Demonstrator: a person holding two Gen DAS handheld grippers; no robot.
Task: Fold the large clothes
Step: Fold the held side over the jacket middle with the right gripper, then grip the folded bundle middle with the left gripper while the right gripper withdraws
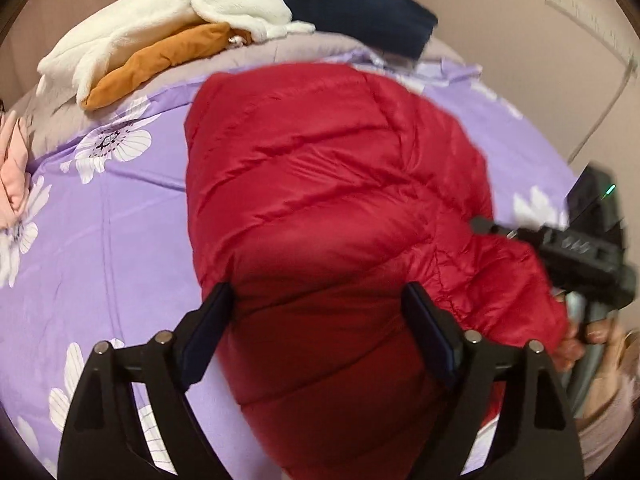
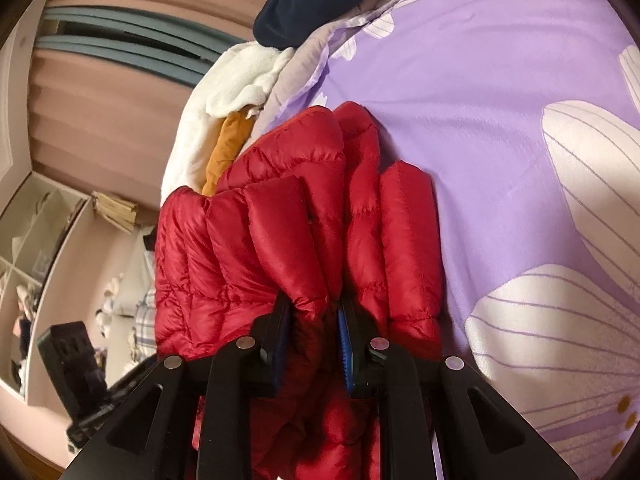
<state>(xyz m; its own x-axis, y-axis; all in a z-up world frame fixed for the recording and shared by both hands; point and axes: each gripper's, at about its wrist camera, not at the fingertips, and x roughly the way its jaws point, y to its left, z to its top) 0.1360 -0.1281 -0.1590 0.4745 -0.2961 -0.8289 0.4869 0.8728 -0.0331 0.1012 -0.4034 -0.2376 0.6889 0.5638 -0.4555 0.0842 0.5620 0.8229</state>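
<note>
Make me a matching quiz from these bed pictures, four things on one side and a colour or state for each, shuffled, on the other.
Things:
1. puffer jacket
2. left gripper
3. right gripper
4. bedsheet

States:
A. purple with white flowers
B. red, quilted
C. jaws wide apart
D. clamped on red fabric

Pairs: 1-B, 2-C, 3-D, 4-A

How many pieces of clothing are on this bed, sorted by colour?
Red puffy jacket: 1
White fleece garment: 1
Orange-brown garment: 1
Navy garment: 1
Pink garment, at the frame's edge: 1
Total: 5
</note>
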